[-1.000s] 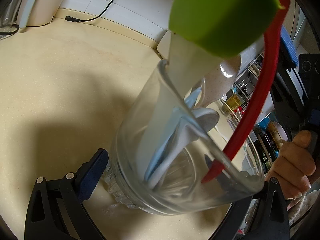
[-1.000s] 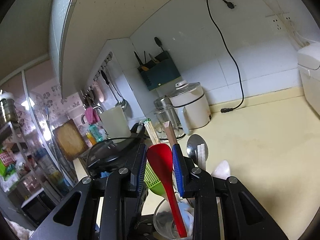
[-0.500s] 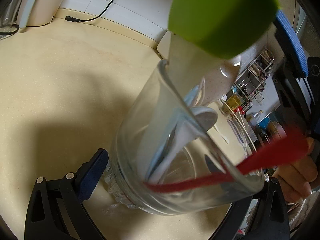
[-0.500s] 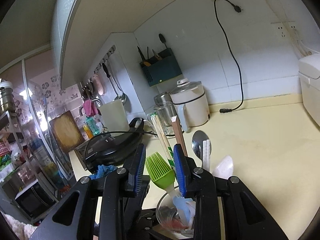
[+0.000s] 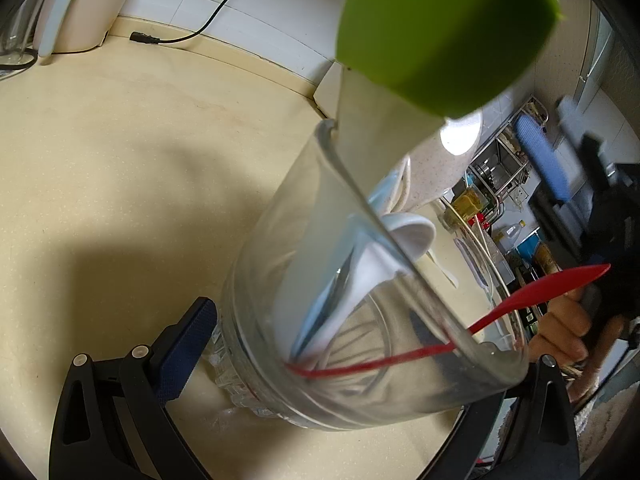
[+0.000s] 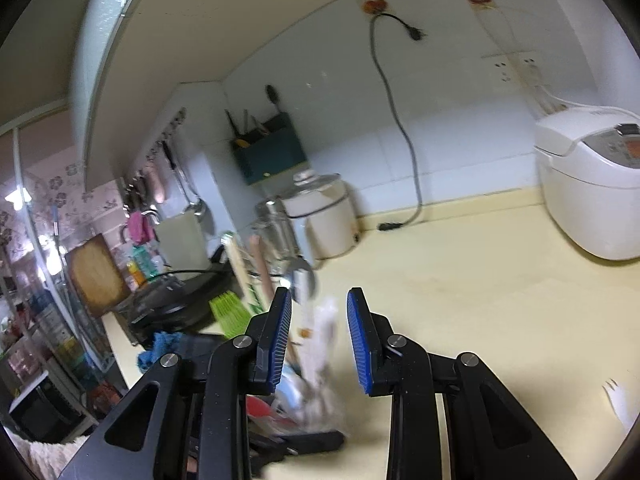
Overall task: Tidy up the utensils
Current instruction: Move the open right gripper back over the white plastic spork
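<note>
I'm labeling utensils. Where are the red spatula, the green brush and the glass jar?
red spatula point(image 5: 560, 285): left wrist view, on its blade.
green brush point(image 5: 440, 32): left wrist view, on its head.
glass jar point(image 5: 280, 264): left wrist view, on its wall.

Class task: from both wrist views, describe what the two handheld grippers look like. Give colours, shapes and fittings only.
Both the right gripper and the left gripper have black angular fingers with triangular cut-outs and round silver screw heads. Each finger ends in a flat, ribbed blue pad. No cables, markings or sleeve can be made out.
</note>
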Action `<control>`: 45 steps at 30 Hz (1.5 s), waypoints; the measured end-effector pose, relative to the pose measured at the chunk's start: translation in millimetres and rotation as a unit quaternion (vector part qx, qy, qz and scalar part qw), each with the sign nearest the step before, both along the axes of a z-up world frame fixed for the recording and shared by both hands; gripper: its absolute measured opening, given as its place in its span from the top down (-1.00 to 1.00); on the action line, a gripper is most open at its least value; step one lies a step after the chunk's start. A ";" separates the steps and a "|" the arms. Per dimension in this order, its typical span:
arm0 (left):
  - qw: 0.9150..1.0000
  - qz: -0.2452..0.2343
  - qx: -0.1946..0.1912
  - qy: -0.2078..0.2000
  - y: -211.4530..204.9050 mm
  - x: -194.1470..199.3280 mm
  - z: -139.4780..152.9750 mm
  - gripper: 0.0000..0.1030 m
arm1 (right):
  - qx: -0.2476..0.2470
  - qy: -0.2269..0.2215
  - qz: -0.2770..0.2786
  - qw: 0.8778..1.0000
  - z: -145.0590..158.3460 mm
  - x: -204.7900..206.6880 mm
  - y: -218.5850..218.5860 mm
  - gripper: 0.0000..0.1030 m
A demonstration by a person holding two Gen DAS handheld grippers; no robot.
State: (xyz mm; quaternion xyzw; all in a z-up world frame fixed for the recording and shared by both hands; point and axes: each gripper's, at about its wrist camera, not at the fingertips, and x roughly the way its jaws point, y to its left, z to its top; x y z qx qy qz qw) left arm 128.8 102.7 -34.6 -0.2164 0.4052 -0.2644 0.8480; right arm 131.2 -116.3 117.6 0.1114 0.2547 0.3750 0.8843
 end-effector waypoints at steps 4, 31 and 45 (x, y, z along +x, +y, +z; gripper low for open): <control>1.000 0.000 0.000 0.000 0.0 -0.1 0.0 -0.94 | -0.009 0.018 -0.006 1.000 -11.6 1.2 -12.0 0.43; 1.000 0.000 0.000 0.000 0.8 -0.5 0.4 -0.94 | -0.186 0.099 -0.131 0.969 -61.5 20.4 -163.7 0.43; 1.000 0.000 0.000 0.000 0.8 -0.6 0.6 -0.95 | -0.263 0.103 -0.154 0.947 -91.7 8.4 -206.5 0.43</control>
